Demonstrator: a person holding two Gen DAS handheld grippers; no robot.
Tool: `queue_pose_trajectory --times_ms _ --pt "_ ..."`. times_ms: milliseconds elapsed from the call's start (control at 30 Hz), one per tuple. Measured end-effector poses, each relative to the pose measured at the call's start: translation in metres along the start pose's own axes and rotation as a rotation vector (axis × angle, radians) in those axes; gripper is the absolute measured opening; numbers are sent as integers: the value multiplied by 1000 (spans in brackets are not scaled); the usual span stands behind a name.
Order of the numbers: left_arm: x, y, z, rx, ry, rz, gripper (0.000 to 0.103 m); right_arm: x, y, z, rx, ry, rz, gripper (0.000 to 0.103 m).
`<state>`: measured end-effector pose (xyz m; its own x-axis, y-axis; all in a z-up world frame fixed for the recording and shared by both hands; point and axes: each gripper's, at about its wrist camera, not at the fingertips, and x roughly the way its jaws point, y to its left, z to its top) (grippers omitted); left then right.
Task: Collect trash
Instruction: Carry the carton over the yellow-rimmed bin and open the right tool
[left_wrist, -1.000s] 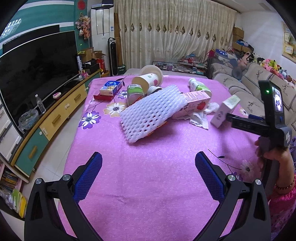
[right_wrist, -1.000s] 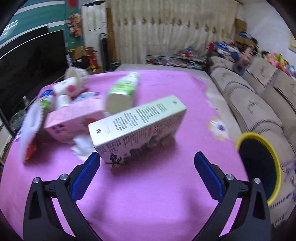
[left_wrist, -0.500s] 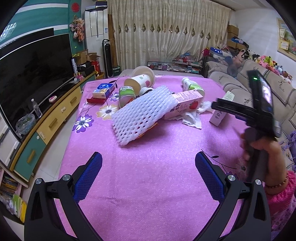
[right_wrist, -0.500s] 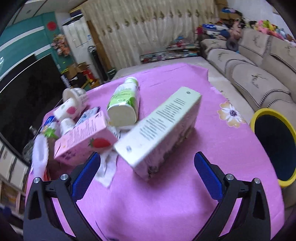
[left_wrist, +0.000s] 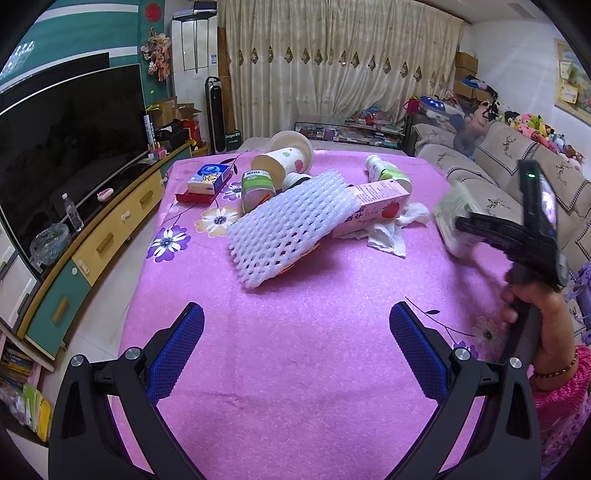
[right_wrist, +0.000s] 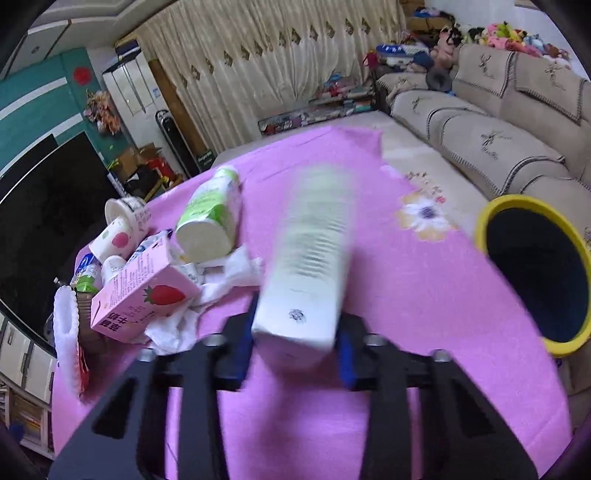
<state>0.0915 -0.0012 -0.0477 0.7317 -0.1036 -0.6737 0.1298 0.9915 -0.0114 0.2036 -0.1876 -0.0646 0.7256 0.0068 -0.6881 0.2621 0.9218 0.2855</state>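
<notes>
While the left gripper hangs low over the near part of the pink tablecloth with its blue pads spread wide and nothing between them, the left wrist view shows most of the trash heaped mid-table: a white foam net sleeve lying over a pink strawberry milk carton, crumpled tissue just beside the carton, a tipped paper cup, a green-labelled jar and a white bottle behind. At the right edge of that view the right gripper, with the person's hand on its grip, carries a blurred pale box off the cloth. Right wrist view: the fingers are narrowed onto the near end of this pale box, a long white carton with fine print, and its far end points away from the camera; motion blur suggests it is being swung. The yellow-rimmed bin stands open at the right, beside the table edge near the sofa. Judgement: step in hand is the carry to the bin. To do it well, keep the squeeze firm, since the grasp is at one end and the long carton could pivot or slip; bring the free end over the dark opening first, tilt it downward so the length goes in rather than bridging the rim, and let go only once it is well inside. Left gripper could meanwhile line up on the foam net sleeve, the topmost piece.
</notes>
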Motion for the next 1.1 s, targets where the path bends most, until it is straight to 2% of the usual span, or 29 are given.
queue_pose_trajectory --times_ms 233,400,533,700,900,1100 --pt "2 -9 1 14 4 -6 99 -54 -35 -7 -55 -40 119 28" --pt "3 -23 2 45 7 -11 99 -88 -71 -7 -53 -77 130 28" --pt "4 -34 3 50 7 -30 99 -100 -111 2 -16 -120 53 28" --pt "8 -51 6 75 7 -47 99 -88 -176 14 67 -109 -58 28" --pt "16 -67 11 99 23 -57 99 -52 -235 24 99 -16 -204 28" --pt "24 -78 19 113 33 -50 99 -14 -254 26 92 80 -268 28"
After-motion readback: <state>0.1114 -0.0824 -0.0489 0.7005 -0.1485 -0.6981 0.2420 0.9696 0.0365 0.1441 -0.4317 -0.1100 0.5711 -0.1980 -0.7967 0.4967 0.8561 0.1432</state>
